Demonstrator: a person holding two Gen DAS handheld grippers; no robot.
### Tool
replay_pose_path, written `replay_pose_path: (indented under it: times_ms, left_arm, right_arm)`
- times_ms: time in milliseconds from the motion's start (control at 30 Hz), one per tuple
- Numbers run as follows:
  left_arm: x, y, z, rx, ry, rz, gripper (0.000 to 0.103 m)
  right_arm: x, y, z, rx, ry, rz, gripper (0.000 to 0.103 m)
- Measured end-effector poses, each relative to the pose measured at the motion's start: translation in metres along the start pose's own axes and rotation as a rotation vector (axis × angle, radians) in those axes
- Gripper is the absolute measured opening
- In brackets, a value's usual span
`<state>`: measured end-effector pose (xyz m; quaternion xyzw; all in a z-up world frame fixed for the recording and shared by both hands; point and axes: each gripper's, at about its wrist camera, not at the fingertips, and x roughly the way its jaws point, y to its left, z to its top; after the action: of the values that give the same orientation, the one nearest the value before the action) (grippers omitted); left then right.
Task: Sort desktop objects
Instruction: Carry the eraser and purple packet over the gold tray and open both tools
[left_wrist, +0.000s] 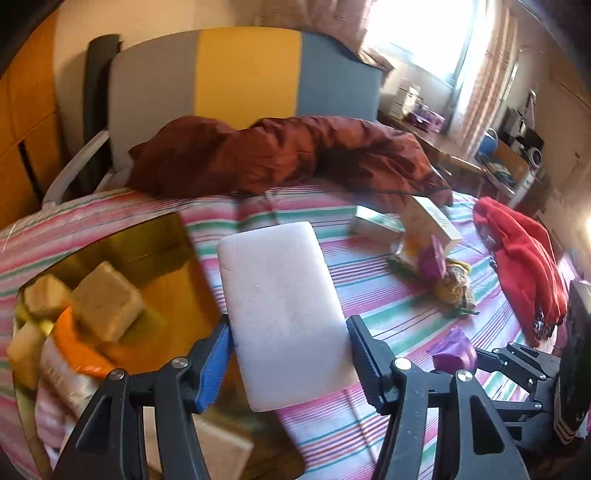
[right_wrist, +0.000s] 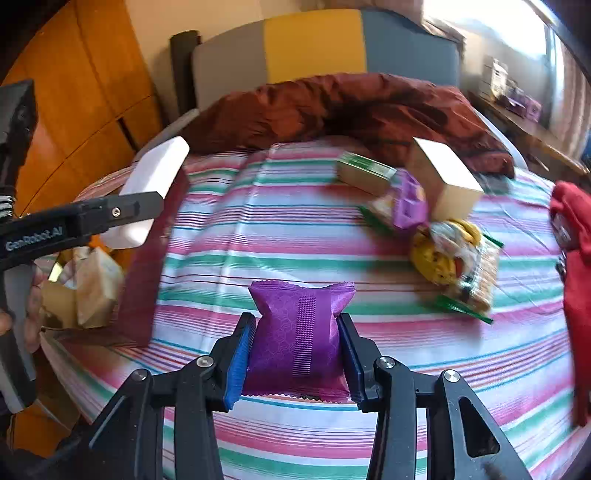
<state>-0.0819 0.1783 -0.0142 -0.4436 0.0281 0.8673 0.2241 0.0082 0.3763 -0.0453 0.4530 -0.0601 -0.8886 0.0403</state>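
Observation:
My left gripper (left_wrist: 290, 332) is shut on a white foam-like block (left_wrist: 280, 314) and holds it off the striped sheet, beside an open box (left_wrist: 147, 236) with a gold inside. In the right wrist view this block (right_wrist: 155, 184) hangs over the box's dark red wall (right_wrist: 147, 266), in the left gripper (right_wrist: 147, 206). My right gripper (right_wrist: 295, 325) is shut on a purple snack packet (right_wrist: 299, 332), just above the sheet. The left wrist view shows that packet (left_wrist: 454, 349) at lower right.
The box holds tan blocks (left_wrist: 107, 299) and an orange item (left_wrist: 74, 343). Further back on the bed lie a green box (right_wrist: 364, 173), a tall cream box (right_wrist: 443, 177), a small purple packet (right_wrist: 408, 199) and a snack bag (right_wrist: 458, 258). A red cloth (right_wrist: 576, 258) lies at the right and a maroon duvet (left_wrist: 280, 155) behind.

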Motion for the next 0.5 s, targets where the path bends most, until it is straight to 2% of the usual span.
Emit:
replay_pose_path:
  times_ms: [333,500]
  left_arm:
    - [-0.026,0.072,-0.008,-0.127,-0.052,0.064,0.062]
    - [-0.030,0.105,-0.005,-0.171,-0.049,0.065,0.069]
  right_arm:
    - [-0.009,0.065,0.027,-0.065,-0.043,0.104,0.045]
    - [-0.002,0.107,0.049,-0.114,-0.057,0.138,0.045]
